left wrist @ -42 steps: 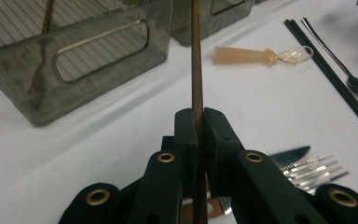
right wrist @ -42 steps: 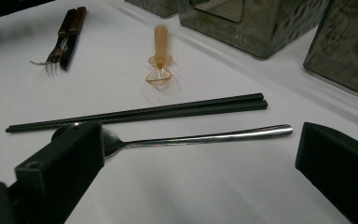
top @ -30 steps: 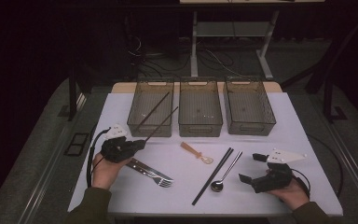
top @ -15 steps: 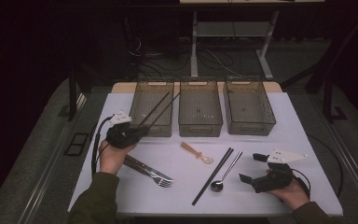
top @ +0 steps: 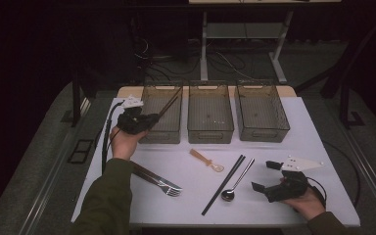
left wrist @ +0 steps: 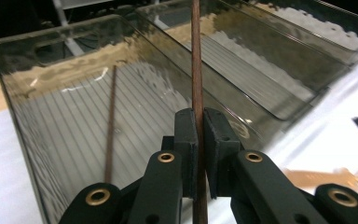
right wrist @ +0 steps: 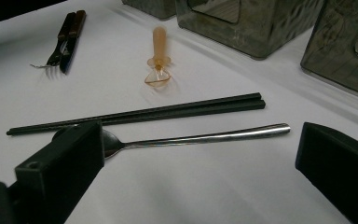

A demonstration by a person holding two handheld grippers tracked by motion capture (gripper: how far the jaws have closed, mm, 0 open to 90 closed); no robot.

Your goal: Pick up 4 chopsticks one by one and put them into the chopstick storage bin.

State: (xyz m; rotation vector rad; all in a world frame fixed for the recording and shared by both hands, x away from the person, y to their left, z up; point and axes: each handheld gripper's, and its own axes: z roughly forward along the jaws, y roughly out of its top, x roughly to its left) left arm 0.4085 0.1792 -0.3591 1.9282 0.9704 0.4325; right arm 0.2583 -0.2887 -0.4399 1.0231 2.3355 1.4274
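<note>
Cutlery sorting looks barely begun, judging from the high view: three smoky clear plastic bins (top: 210, 128) stand in a row along the table's far edge, and the left gripper (top: 147, 121) hangs over the near wall of the left bin (top: 160, 133), clamped on a thin brown chopstick (top: 170, 104) that slants up over it. On the white table (top: 323, 147) lie a fork and knife (top: 157, 180) toward the near left, an amber plastic spoon (top: 207, 160) in the middle, a pair of black chopsticks (top: 223, 184) and a steel spoon (top: 236, 182) beside them. The right gripper (top: 265, 177) rests near the near right corner, jaws apart and holding nothing.

In the left gripper view, the black pads press on the chopstick, a slim round wooden stick running straight up. A matching brown stick (left wrist: 110, 126) already lies on the bin's ribbed floor, so I judge one is sorted and this one is about to follow.

In the right gripper view, the jaws stand wide on either side of the steel spoon (right wrist: 200, 136), polished and slender. The black chopsticks (right wrist: 140, 113) are matte and square-edged; the amber spoon (right wrist: 158, 56) is translucent. All of these remain to be binned.
</note>
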